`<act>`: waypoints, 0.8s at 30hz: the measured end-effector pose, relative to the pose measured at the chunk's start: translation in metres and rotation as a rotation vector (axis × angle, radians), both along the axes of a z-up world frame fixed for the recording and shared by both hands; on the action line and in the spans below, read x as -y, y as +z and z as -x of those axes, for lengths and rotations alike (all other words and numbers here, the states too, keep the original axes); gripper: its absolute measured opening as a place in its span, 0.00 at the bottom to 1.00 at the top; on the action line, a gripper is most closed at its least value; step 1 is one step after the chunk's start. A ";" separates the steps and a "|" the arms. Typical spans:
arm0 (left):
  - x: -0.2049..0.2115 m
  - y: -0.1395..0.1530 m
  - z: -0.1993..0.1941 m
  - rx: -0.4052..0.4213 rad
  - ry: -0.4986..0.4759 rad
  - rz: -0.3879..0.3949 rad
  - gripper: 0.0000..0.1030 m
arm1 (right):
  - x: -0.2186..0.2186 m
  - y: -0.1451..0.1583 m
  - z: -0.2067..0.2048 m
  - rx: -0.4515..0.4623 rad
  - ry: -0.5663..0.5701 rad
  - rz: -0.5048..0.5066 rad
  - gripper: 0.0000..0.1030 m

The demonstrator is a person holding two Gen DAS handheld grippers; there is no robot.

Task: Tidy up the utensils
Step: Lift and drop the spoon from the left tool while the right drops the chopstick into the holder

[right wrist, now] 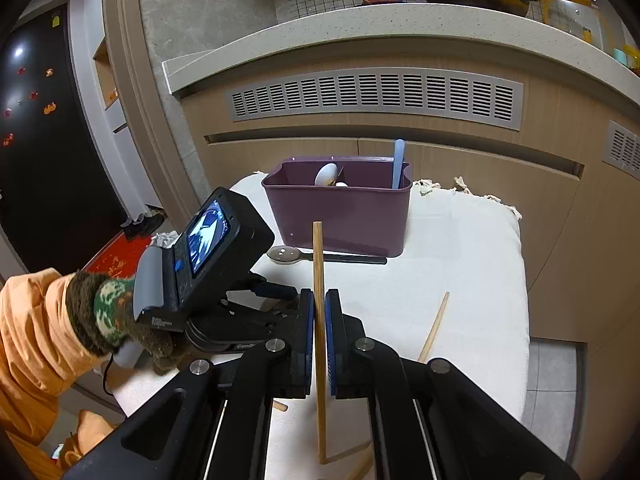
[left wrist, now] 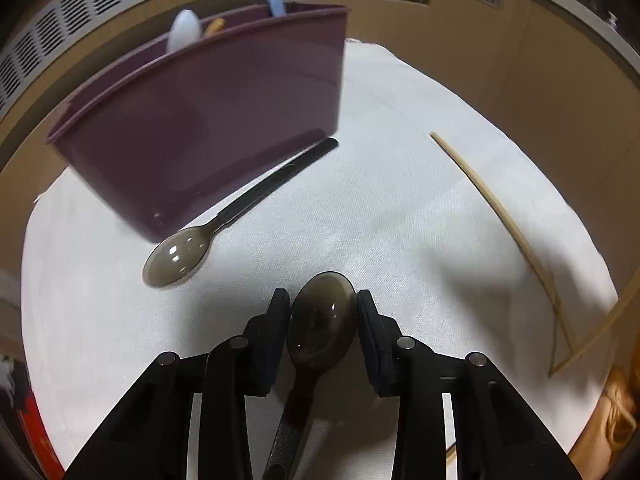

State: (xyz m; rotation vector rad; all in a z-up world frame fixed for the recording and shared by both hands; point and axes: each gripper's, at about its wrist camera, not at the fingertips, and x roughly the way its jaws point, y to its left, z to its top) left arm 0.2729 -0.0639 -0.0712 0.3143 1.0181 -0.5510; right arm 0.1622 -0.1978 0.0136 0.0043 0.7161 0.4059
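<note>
My left gripper [left wrist: 322, 300] is shut on the bowl of a smoky brown spoon [left wrist: 322, 322], its dark handle running back under the jaws. A second brown spoon [left wrist: 178, 254] lies on the white cloth against the purple utensil bin [left wrist: 224, 120]. My right gripper [right wrist: 319, 308] is shut on a wooden chopstick [right wrist: 318, 264], held upright in front of the purple bin [right wrist: 340, 216]. The bin holds a white spoon [right wrist: 326, 174] and a blue handle [right wrist: 398, 162]. Another chopstick [right wrist: 434, 326] lies on the cloth to the right. The left gripper body [right wrist: 208, 264] shows at left.
The white cloth [right wrist: 472, 264] covers a small table beside a wooden cabinet wall with a vent grille [right wrist: 376, 96]. A loose chopstick [left wrist: 496, 204] lies at the right in the left wrist view. The table edge drops off at left and right.
</note>
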 end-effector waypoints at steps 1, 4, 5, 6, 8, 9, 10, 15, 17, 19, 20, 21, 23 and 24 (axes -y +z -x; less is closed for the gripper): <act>-0.004 0.005 0.007 0.027 0.020 0.025 0.34 | 0.000 0.000 0.001 0.002 0.000 -0.001 0.06; -0.015 0.031 0.029 0.110 0.062 0.115 0.34 | 0.001 0.004 0.007 0.016 0.000 -0.001 0.06; -0.021 0.045 0.041 0.154 0.077 0.159 0.34 | 0.001 0.005 0.008 0.021 0.000 -0.002 0.06; -0.027 0.062 0.052 0.200 0.093 0.206 0.34 | 0.001 0.008 0.011 0.031 -0.001 -0.007 0.06; -0.039 0.099 0.069 0.301 0.125 0.286 0.34 | 0.001 0.015 0.014 0.055 -0.003 -0.018 0.06; -0.041 0.114 0.073 0.341 0.136 0.310 0.34 | 0.002 0.021 0.015 0.070 -0.005 -0.026 0.06; -0.049 0.138 0.076 0.407 0.155 0.350 0.34 | 0.002 0.033 0.014 0.096 -0.006 -0.036 0.06; -0.076 0.235 0.066 0.659 0.201 0.532 0.34 | -0.004 0.109 -0.001 0.286 -0.022 -0.032 0.06; -0.084 0.261 0.057 0.735 0.214 0.597 0.34 | -0.008 0.140 -0.012 0.359 -0.032 -0.018 0.06; -0.090 0.280 0.045 0.785 0.205 0.661 0.34 | -0.012 0.171 -0.030 0.433 -0.054 -0.003 0.06; -0.092 0.287 0.036 0.811 0.209 0.688 0.34 | -0.013 0.179 -0.037 0.448 -0.062 -0.001 0.06; -0.095 0.292 0.027 0.830 0.202 0.712 0.34 | -0.014 0.189 -0.048 0.468 -0.071 0.001 0.06; -0.097 0.295 0.012 0.858 0.206 0.734 0.34 | -0.016 0.196 -0.067 0.488 -0.083 0.005 0.06; -0.097 0.294 -0.001 0.860 0.210 0.735 0.34 | -0.017 0.197 -0.074 0.489 -0.086 0.010 0.06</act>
